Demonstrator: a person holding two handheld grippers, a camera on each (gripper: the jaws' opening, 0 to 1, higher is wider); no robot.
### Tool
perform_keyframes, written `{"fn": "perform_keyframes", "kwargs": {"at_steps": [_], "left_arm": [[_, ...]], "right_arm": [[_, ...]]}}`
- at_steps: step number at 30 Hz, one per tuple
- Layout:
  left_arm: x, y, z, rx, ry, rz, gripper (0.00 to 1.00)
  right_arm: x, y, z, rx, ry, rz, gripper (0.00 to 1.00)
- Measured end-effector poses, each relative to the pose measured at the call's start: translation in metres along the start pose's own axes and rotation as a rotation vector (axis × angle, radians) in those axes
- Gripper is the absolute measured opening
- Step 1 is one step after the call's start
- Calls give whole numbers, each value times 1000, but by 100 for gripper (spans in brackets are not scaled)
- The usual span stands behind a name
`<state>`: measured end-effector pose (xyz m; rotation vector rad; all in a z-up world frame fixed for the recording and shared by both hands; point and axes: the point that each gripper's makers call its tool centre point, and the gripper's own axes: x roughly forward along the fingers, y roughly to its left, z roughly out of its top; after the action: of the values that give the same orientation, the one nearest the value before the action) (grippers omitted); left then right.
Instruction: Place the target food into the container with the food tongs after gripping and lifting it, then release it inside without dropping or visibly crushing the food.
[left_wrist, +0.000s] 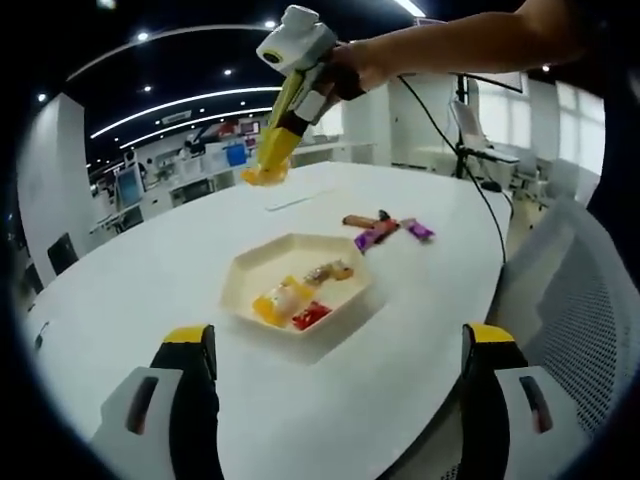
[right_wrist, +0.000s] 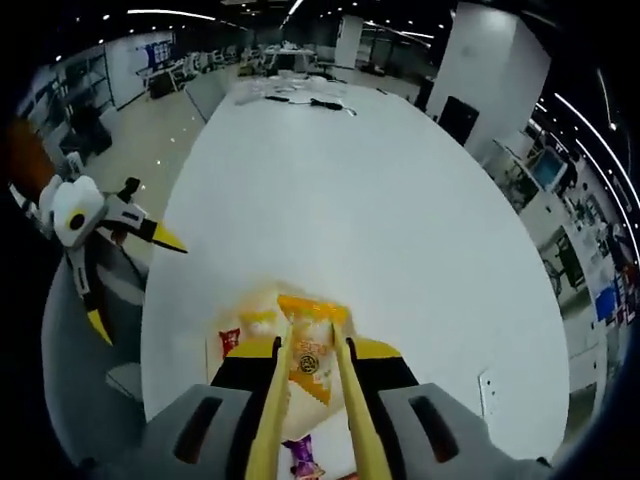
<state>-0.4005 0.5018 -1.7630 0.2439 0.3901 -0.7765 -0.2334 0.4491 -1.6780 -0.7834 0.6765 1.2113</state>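
A white six-sided tray (left_wrist: 250, 268) sits on the white table and holds several snack packets, among them an orange one (left_wrist: 275, 303) and a red one (left_wrist: 310, 316). My left gripper (left_wrist: 340, 340) stands open near the table's edge, short of the tray. A hand holds my right gripper (left_wrist: 298, 100) high over the far side of the table. It is shut on yellow food tongs (left_wrist: 272, 145), which pinch a yellow packet (left_wrist: 264, 176). In the right gripper view the tongs (right_wrist: 270, 400) clamp that packet (right_wrist: 310, 350) above the tray (right_wrist: 250, 300). My left gripper (right_wrist: 135, 285) shows open at the left.
Loose packets lie on the table beyond the tray, a brown one (left_wrist: 358, 220) and purple ones (left_wrist: 372, 237). A grey mesh chair (left_wrist: 585, 300) stands at the table's right edge. A black cable (left_wrist: 470, 170) trails across the far right. Office desks fill the background.
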Motion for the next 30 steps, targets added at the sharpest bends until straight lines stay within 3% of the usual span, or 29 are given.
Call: {"fn": "perform_keyframes", "kwargs": {"at_steps": [7,16,30], "left_arm": [[-2,5,1,-16,-10,22,99],[-4,8,3,-28,-23,38,99],[-3,8,4,-21,-23,37,98]], "right_arm": [[-4,-1,9,-23,-6,-18,25],[-5,-1,3,-27,4,-23,25],[-6,-1,0,-3,-45,-20,28]]}}
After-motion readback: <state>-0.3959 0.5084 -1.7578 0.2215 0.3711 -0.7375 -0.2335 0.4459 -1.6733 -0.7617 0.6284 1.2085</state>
